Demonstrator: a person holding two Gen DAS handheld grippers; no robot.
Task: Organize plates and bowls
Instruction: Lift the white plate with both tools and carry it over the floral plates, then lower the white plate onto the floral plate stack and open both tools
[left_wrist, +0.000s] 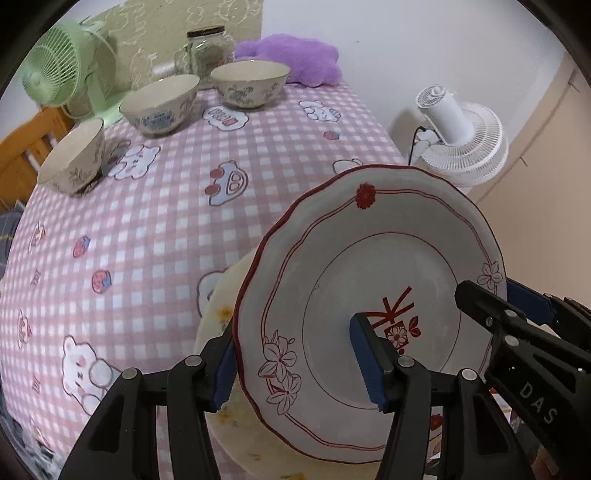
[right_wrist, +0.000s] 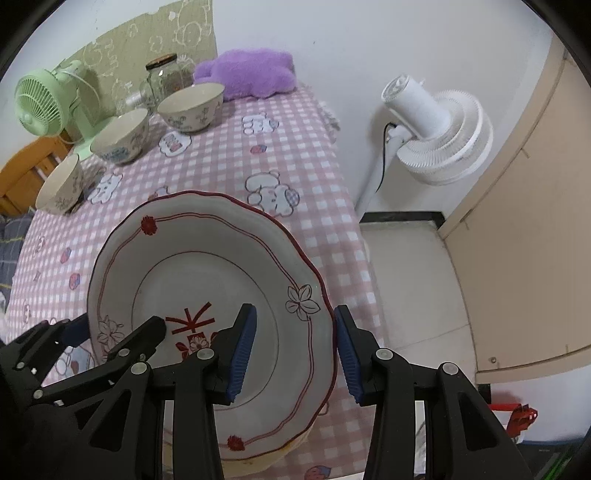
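Note:
A white plate (left_wrist: 369, 258) (right_wrist: 203, 266) with a scalloped red rim and flower prints hangs tilted just above a cream plate (left_wrist: 221, 317) lying on the pink checked tablecloth (left_wrist: 166, 221). My left gripper (left_wrist: 295, 343) is shut on the white plate's left rim, one pad under the edge and one inside the well. Over on the right rim, my right gripper (right_wrist: 295, 325) is shut the same way. Each gripper also shows in the other's view. Three patterned bowls (left_wrist: 255, 83) (left_wrist: 160, 101) (left_wrist: 74, 157) stand apart along the far left of the table.
Behind the bowls are a green desk fan (left_wrist: 55, 77), a glass jar (left_wrist: 207, 48) and a purple plush (left_wrist: 291, 59). A white floor fan (right_wrist: 436, 129) stands off the table's right edge, beside a beige door (right_wrist: 524, 221). A wooden frame (left_wrist: 26, 147) shows at far left.

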